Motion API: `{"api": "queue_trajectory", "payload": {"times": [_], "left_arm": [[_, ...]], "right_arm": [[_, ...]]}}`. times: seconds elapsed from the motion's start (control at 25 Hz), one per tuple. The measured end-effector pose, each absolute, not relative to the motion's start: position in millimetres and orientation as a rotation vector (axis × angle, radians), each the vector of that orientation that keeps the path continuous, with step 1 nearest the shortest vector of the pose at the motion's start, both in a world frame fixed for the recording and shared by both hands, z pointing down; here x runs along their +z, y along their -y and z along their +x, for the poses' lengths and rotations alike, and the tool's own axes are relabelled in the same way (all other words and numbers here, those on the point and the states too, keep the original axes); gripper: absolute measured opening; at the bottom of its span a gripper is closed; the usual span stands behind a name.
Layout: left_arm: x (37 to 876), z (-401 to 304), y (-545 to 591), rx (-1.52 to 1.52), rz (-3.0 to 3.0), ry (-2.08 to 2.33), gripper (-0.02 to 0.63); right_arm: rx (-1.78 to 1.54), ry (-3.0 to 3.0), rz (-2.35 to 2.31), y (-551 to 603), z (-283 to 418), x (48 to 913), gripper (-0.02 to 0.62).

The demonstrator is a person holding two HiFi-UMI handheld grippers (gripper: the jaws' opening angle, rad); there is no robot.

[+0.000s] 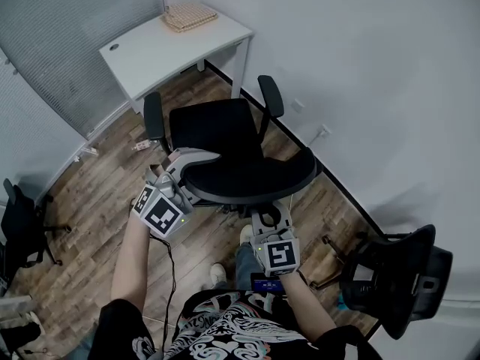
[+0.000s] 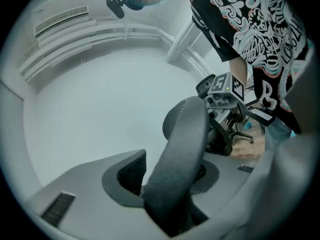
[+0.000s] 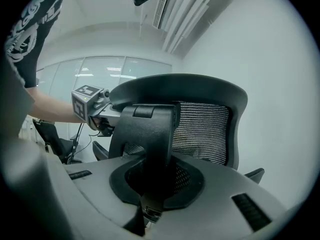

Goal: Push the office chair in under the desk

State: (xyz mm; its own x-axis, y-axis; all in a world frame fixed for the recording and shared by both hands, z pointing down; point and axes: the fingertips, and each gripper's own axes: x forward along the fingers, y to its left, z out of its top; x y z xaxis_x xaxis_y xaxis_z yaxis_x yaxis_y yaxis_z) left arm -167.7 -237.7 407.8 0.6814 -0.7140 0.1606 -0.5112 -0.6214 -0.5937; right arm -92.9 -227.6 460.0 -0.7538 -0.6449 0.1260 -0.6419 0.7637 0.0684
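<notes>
The black office chair (image 1: 214,126) stands on the wood floor with its seat facing the white desk (image 1: 165,47) at the upper left, outside the desk. My left gripper (image 1: 184,169) is shut on the left rim of the mesh backrest (image 1: 247,175); that curved rim (image 2: 182,154) fills the gap in my left gripper (image 2: 172,186). My right gripper (image 1: 268,211) sits behind the chair's back at the middle. In the right gripper view my right gripper (image 3: 155,181) is shut on the black back support (image 3: 150,134), with the mesh backrest (image 3: 202,129) beyond it.
A woven mat (image 1: 189,16) lies on the desk's far corner. A second black chair (image 1: 397,276) stands at the lower right and another (image 1: 22,231) at the left edge. The white wall (image 1: 360,88) runs close along the right, and a glass partition (image 1: 67,28) lies behind the desk.
</notes>
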Motion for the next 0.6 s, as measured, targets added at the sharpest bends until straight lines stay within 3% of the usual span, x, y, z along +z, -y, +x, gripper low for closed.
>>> {"api": "queue_trajectory", "payload": {"times": [0.6], "left_arm": [[407.8,-181.9,255.2,-0.529,-2.379,-0.958,0.204]], "right_arm": [[-0.045,2.841,0.976,243.7,-106.8,459.9,0.044]]}}
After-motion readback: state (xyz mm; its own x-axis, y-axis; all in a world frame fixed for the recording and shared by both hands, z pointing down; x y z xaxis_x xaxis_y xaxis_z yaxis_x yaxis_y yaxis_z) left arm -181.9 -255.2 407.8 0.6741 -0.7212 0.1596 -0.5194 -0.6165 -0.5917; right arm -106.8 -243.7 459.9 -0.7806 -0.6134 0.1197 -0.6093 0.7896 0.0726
